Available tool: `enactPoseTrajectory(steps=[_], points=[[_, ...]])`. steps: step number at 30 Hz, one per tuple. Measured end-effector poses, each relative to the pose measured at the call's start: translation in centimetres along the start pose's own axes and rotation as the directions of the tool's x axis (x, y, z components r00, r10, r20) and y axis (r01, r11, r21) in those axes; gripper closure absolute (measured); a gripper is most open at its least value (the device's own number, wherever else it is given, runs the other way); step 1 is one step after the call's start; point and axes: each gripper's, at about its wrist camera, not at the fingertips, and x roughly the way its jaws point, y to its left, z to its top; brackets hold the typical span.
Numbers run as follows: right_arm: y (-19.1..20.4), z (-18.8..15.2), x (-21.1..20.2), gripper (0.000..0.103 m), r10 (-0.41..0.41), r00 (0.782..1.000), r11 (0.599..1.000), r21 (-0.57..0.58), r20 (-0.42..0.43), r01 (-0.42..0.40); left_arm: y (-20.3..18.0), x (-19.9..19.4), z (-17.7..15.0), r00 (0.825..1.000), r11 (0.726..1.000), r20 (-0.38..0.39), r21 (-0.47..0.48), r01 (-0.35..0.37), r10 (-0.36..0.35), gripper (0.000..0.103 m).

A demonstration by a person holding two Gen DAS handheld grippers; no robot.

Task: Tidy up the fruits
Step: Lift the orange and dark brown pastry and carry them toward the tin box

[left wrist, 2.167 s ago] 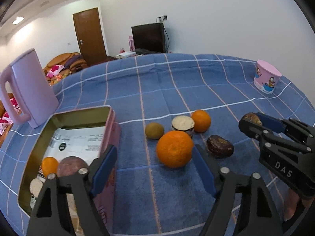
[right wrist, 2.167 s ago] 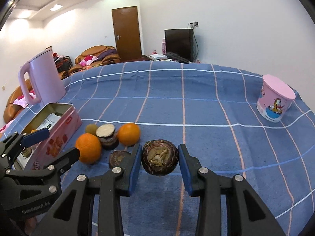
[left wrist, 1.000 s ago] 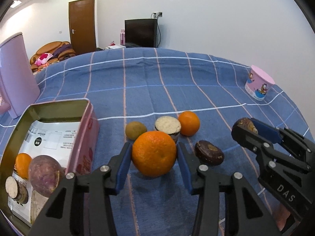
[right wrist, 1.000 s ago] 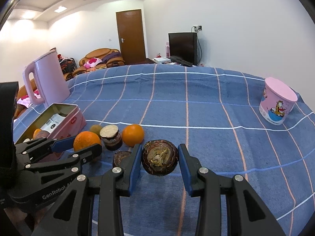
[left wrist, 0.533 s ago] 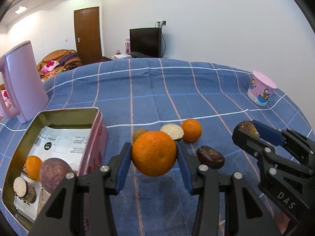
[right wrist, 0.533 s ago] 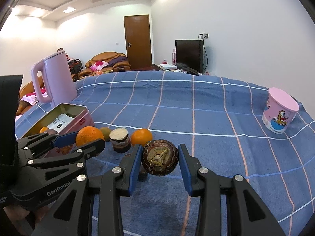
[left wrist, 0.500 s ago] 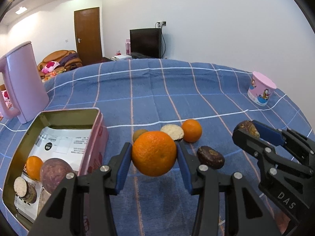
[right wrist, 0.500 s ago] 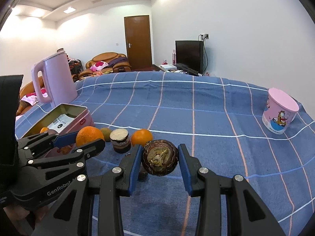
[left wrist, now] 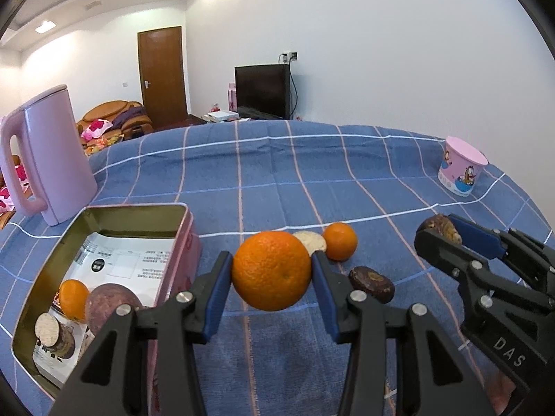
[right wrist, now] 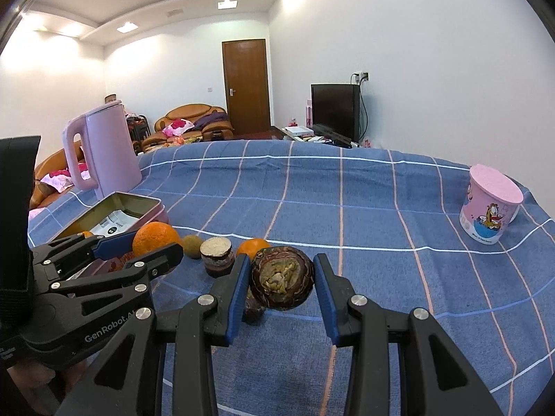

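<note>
Firmly, the left gripper [left wrist: 271, 272] clamps a large dimpled round orange [left wrist: 271, 271] between its blue pads, raised above the blue checked tablecloth [left wrist: 277, 180] just right of the open pink metal tin [left wrist: 189, 228] (a small orange and purplish fruit lie inside). Level with it, the right gripper [right wrist: 281, 282] pinches a dark wrinkled passion fruit [right wrist: 282, 282], jaws spread to its width.
</note>
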Motion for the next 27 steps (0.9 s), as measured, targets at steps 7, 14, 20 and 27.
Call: enactPoseTrajectory(steps=[7,14,20,27], points=[[0.0,0.0,-0.5,0.064,0.001,1.0,1.0,0.0,0.022,-0.001,0.1,-0.4,0.0,1.0,1.0,0.022,-0.007,-0.013,0.013,0.055],[0.0,-0.1,-0.9,0.064,0.004,0.999,1.0,-0.001,0.045,-0.004,0.4,-0.9,-0.1,0.999,1.0,0.044,-0.013,-0.024,0.025,0.055],[-0.1,-0.2,-1.2,0.064,0.006,0.998,1.0,-0.003,0.063,-0.006,0.4,-1.4,-0.2,0.997,0.999,0.069,-0.007,-0.035,0.036,0.055],[-0.1,-0.4,-1.7,0.064,0.009,0.997,1.0,-0.005,0.083,-0.008,0.4,-1.7,-0.2,0.995,0.999,0.088,-0.012,-0.045,0.046,0.055]])
